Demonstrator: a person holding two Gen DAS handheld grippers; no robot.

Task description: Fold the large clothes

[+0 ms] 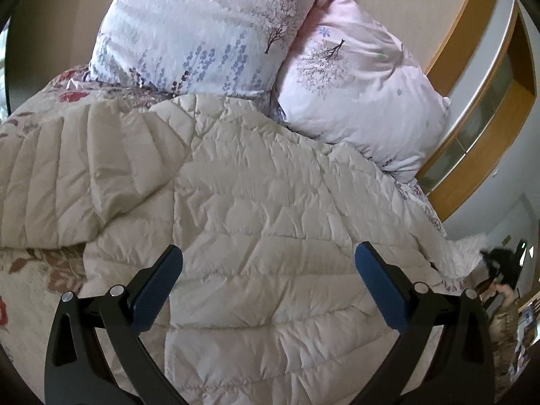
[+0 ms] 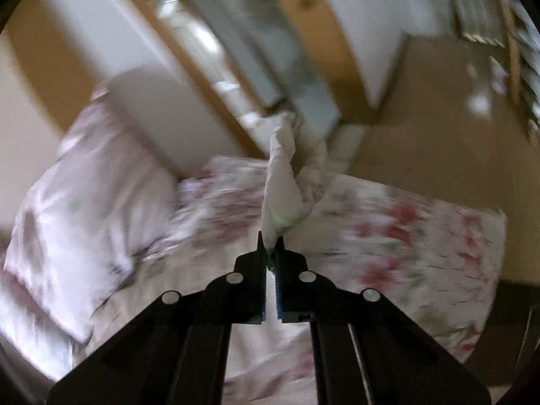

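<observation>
The cream quilted down jacket [image 1: 263, 202] lies spread across the bed [image 1: 30, 270], over a bedspread printed with red and brown flowers, its puffy stitched panels filling most of the left wrist view. One part of it is turned over at the left, lying as a ribbed flap [image 1: 67, 175] on top of the body of the garment. Behind the jacket two pale pink pillows [image 1: 202, 30] with tree and flower prints lean against the beige wall, the right one [image 1: 364, 94] touching the jacket's far edge. The left tongs [image 1: 268, 266] hang over the near part of the jacket with their blue-padded fingers [image 1: 158, 290] spread wide and nothing between them. In the right wrist view, which is blurred, the right tongs [image 2: 271, 246] are pressed together on a bunched piece of the white fabric [image 2: 287, 182], which rises in a twisted strip from the fingertips, lifted above the floral bedspread [image 2: 405, 229]. A pillow [image 2: 84, 185] lies to the left there, with a wood-framed door [image 2: 236, 67] and tan floor beyond
</observation>
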